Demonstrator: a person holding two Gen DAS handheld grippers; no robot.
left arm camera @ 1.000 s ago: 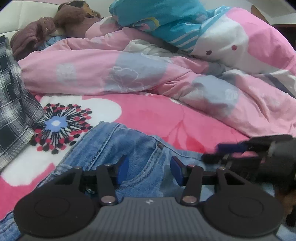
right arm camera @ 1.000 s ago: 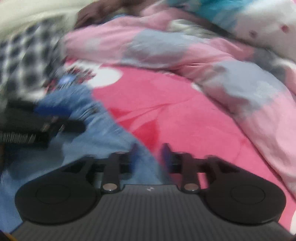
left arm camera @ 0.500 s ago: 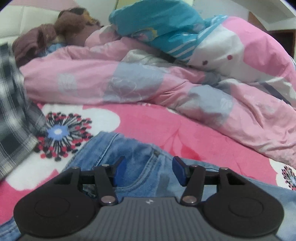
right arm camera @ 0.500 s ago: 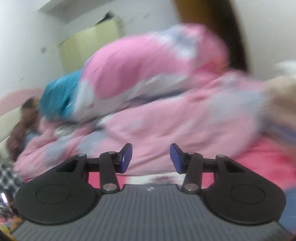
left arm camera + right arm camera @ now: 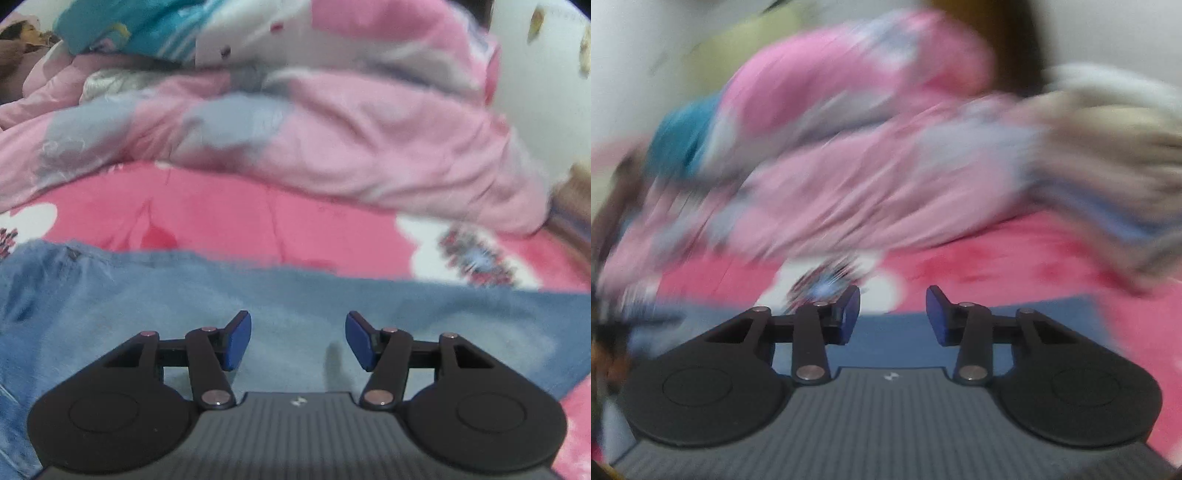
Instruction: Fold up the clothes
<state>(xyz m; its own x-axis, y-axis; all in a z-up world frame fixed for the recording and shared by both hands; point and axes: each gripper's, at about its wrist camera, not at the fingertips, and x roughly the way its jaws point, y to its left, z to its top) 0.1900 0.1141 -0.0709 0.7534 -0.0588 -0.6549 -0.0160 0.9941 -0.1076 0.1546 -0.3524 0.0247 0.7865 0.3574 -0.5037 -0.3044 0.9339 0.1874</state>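
Observation:
A pair of blue jeans (image 5: 288,299) lies spread across the pink flowered bedspread (image 5: 229,225), filling the lower part of the left wrist view. My left gripper (image 5: 298,341) hovers over the leg of the jeans, open, with nothing between its blue pads. In the blurred right wrist view a darker strip of the jeans (image 5: 894,332) shows just beyond my right gripper (image 5: 893,319), which is open and holds nothing. Whether either gripper touches the denim is hidden.
A bunched pink and grey duvet (image 5: 332,140) lies along the far side of the bed, with a teal blanket (image 5: 122,26) on top. A white wall (image 5: 543,92) is at the right. In the right wrist view a beige fabric (image 5: 1115,147) lies at the right.
My left gripper has swung right along the jeans, from the waistband and pocket to the plain leg; the plaid shirt has left its view. My right gripper moved right, away from the left one.

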